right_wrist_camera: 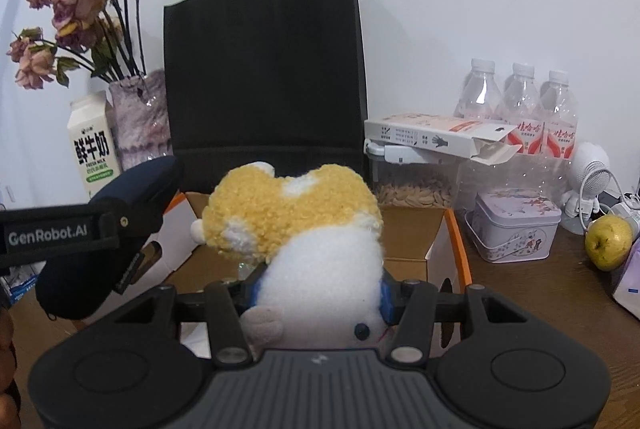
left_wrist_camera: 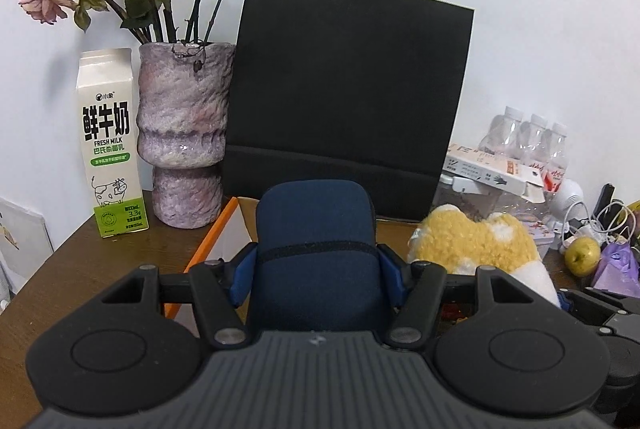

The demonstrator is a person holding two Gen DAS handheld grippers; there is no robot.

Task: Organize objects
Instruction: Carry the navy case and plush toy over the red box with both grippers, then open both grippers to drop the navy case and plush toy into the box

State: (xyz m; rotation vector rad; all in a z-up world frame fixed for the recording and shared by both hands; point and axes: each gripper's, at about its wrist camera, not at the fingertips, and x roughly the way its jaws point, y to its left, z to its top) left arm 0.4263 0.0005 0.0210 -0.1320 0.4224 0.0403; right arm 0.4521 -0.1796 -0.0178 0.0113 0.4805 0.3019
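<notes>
The milk carton (left_wrist_camera: 113,145) reads "鲜牛奶" in large black characters, "FRESH MILK" under them, and "3.3g" on its green base; smaller print there is too fine to read. A black strap (right_wrist_camera: 48,237) on the left gripper (right_wrist_camera: 120,229) carries "GenRobot.AI" in pale letters. The bottle labels (right_wrist_camera: 560,135) show red characters, too blurred to read.

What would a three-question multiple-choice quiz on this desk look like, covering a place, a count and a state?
1. The milk carton stands where?
A. left of the vase
B. inside the black bag
C. on the tin

2. How many water bottles?
A. one
B. three
C. five

3. The right gripper is:
A. open, empty
B. shut on the plush toy
C. holding an apple

Answers: 1 A, carton beside the vase; 2 B, three caps in a row; 3 B, blue pads press the plush's white body.
</notes>
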